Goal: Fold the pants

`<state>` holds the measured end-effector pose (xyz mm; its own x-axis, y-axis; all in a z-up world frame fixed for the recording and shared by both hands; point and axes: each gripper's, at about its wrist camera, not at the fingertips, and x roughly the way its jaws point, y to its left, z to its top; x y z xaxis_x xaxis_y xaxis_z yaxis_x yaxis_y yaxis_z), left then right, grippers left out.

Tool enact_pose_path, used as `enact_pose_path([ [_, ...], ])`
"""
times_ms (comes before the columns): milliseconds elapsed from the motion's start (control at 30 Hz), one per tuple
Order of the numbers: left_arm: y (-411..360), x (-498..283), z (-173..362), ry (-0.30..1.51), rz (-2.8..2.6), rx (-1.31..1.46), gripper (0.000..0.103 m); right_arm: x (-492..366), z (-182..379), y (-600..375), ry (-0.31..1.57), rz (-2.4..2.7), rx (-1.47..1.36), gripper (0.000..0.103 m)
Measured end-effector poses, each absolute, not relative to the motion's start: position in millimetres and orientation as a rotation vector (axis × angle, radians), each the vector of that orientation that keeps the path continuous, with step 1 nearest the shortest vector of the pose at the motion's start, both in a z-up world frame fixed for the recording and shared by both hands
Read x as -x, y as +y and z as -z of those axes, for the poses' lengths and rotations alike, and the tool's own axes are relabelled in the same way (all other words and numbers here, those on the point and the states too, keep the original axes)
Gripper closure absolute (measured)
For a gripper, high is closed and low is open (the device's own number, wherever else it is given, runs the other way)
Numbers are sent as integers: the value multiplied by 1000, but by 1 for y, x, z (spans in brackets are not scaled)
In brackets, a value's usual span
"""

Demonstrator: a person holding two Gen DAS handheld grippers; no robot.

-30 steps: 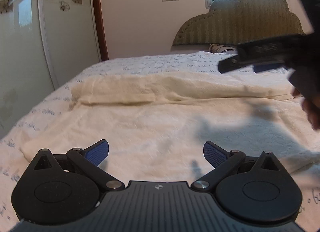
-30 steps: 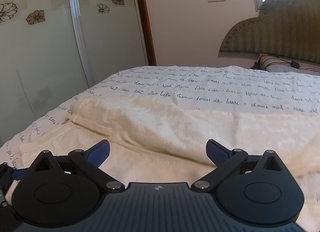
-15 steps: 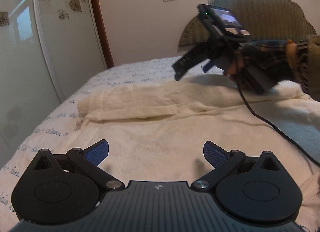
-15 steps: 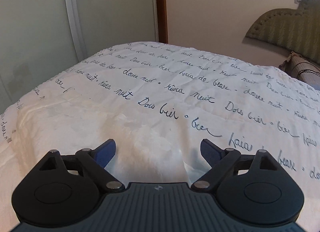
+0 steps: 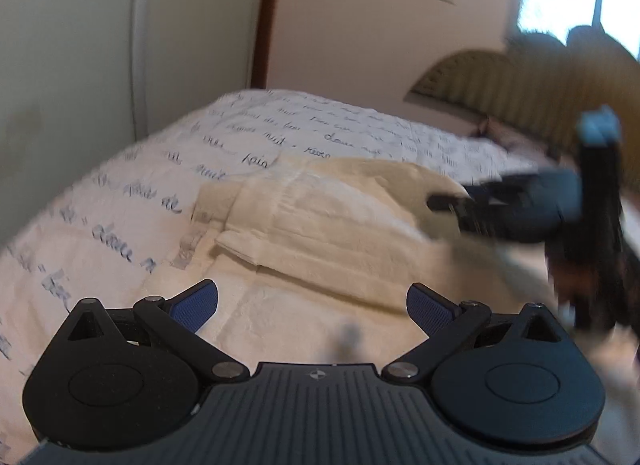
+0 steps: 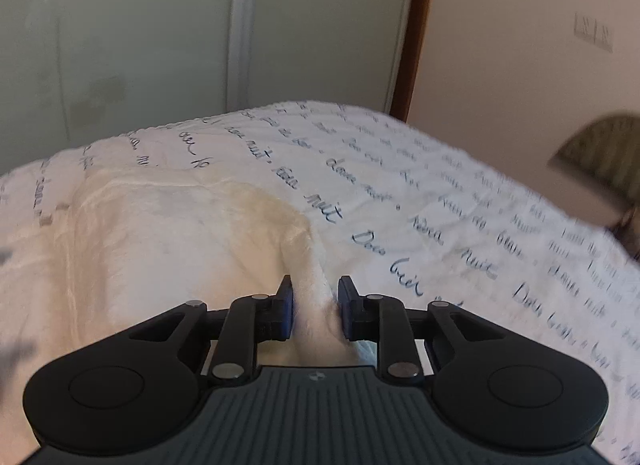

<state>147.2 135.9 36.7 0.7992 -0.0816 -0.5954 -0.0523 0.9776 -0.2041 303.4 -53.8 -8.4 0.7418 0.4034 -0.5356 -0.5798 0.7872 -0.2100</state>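
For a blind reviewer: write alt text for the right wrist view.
The right gripper has just been closing and pinches a raised fold of the cream pants between its blue pads. The pants lie on a white bedspread printed with script, in front of pale wardrobe doors.

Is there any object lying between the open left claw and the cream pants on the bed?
Nothing visible. The left claw hangs open right over the pants, with only bare cloth ahead. The right claw, which has just been closing, already pinches a fold at the far edge.
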Motion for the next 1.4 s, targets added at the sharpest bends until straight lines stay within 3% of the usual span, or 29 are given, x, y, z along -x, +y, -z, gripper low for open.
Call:
enact_pose_path([
  [67,157,-150,-39,656,42,389,1,-268,3,-43,391,-553,515,81],
  [167,182,-145,-37,642,85,602,1,-206,-2,-31,261,-613,676,93],
  [300,187,-138,-34,634,93,684,1,-135,11,-16,155,-716,904,93],
  [533,170,-135,-28,677,88,586,1,-244,-28,-48,417,-610,434,90],
  [633,169,-142,-28,692,90,545,1,-335,-24,-78,679,-630,113,74],
  [700,171,-160,-34,715,113,549,1,-370,-10,-91,773,-623,0,36],
  [733,171,-171,-39,717,140,546,1,-379,-4,-93,789,-605,-19,27],
  [800,170,-199,-50,728,162,533,1,-391,6,-90,825,-595,1,23],
  [867,167,-237,-60,764,186,528,1,-395,18,-80,864,-594,47,25],
  [933,164,-275,-64,833,206,541,1,-391,25,-72,867,-601,112,36],
  [1000,161,-315,-59,941,199,599,1,-385,23,-75,823,-641,104,86],
  [1067,159,-345,-50,1047,176,655,3,-371,14,-74,752,-673,133,91],
  [1167,159,-377,-36,1155,142,710,3,-324,3,-48,537,-687,449,93],
  [1400,165,-393,-18,1227,126,800,6,-214,24,-11,170,-688,998,93],
])
